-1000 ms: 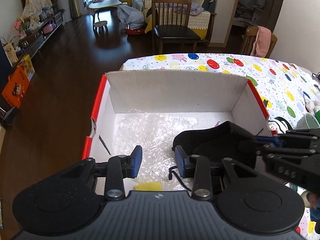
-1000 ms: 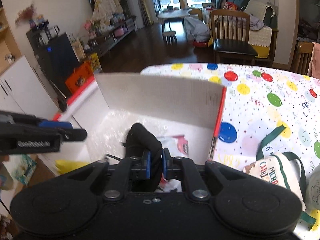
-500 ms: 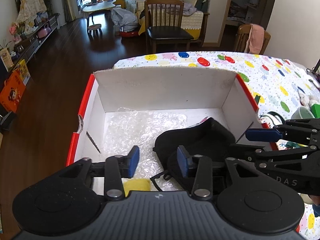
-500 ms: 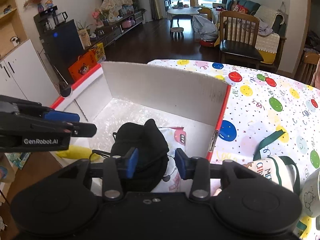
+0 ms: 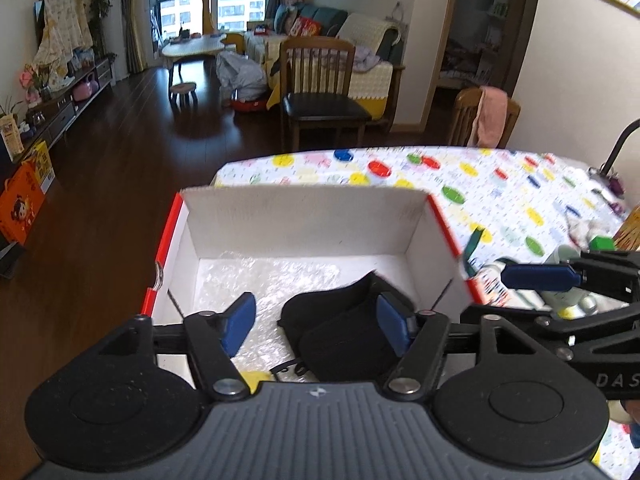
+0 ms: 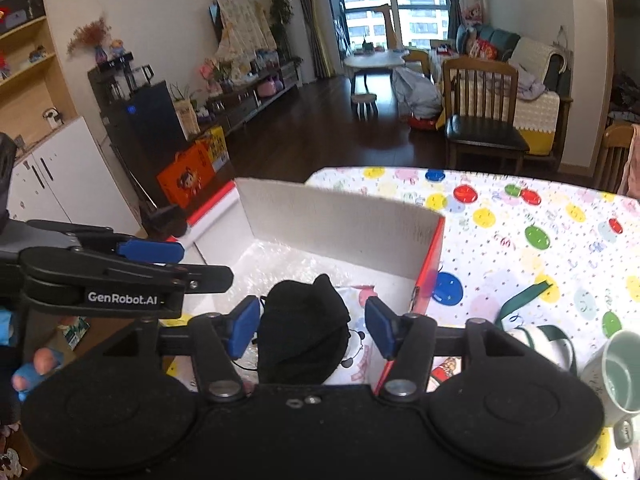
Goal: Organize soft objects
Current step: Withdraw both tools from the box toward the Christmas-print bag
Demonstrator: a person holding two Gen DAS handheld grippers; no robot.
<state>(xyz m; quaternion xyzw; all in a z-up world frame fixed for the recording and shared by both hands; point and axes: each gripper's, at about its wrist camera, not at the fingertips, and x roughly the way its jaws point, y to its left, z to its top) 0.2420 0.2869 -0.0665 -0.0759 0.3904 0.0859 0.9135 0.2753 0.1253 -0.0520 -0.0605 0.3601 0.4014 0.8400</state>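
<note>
A black soft cap (image 5: 340,332) (image 6: 300,332) lies inside the white cardboard box with red edges (image 5: 304,220) (image 6: 340,220), on bubble wrap. My left gripper (image 5: 316,322) hovers above it with its jaws opening and its blue pads clear of the cap. My right gripper (image 6: 306,328) also hangs over the cap, jaws opening, pads apart on either side and not touching. A white cloth with a panda print (image 6: 356,352) lies under the cap. A yellow soft thing (image 5: 256,378) peeks out at the box's near wall.
The box stands on a table with a dotted cloth (image 5: 500,188) (image 6: 540,240). A green-strapped bag (image 6: 536,332) and a pale green mug (image 6: 620,372) lie right of the box. Wooden chairs (image 5: 320,92) stand beyond the table. A person's fingers (image 6: 36,368) show at the lower left.
Both grippers have let go of the black cap, opened wider and risen; the cap now rests in the box.
</note>
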